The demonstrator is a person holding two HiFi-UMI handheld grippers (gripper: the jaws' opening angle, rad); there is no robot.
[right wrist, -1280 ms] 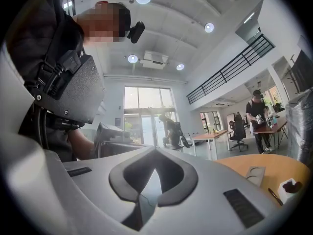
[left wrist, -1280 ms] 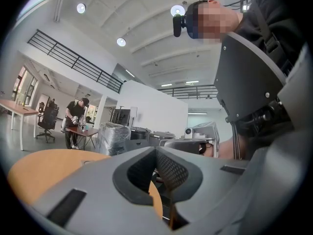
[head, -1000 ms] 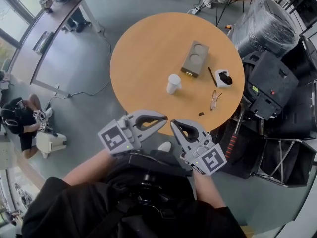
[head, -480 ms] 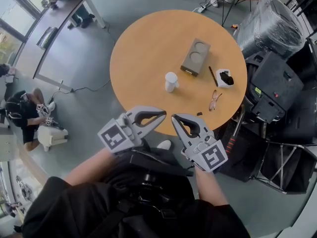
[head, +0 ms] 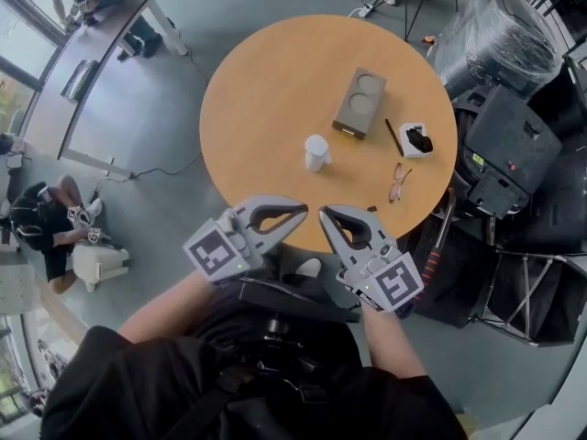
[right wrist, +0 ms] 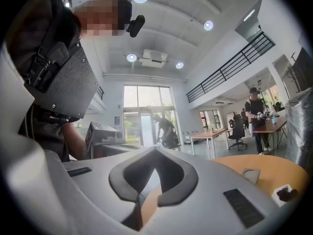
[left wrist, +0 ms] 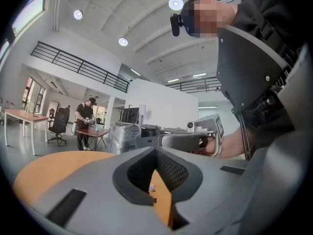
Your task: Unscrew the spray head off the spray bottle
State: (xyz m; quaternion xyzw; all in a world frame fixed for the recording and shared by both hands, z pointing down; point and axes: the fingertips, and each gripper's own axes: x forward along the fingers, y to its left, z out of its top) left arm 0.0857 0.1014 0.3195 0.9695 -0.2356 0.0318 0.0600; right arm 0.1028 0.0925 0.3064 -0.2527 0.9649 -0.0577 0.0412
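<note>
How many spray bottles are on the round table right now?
1. The white spray bottle stands upright near the middle of the round table, near the grey block. No other shows; none seems hidden.

1. Round orange wooden table (head: 257, 108): left half bare, open up to the small white bottle (head: 316, 152).
2. Grey rectangular block (head: 359, 104) just behind it; thin black pen (head: 393, 139), small white dish (head: 415, 142), wire-framed spectacles (head: 399, 183) line the right.
</note>
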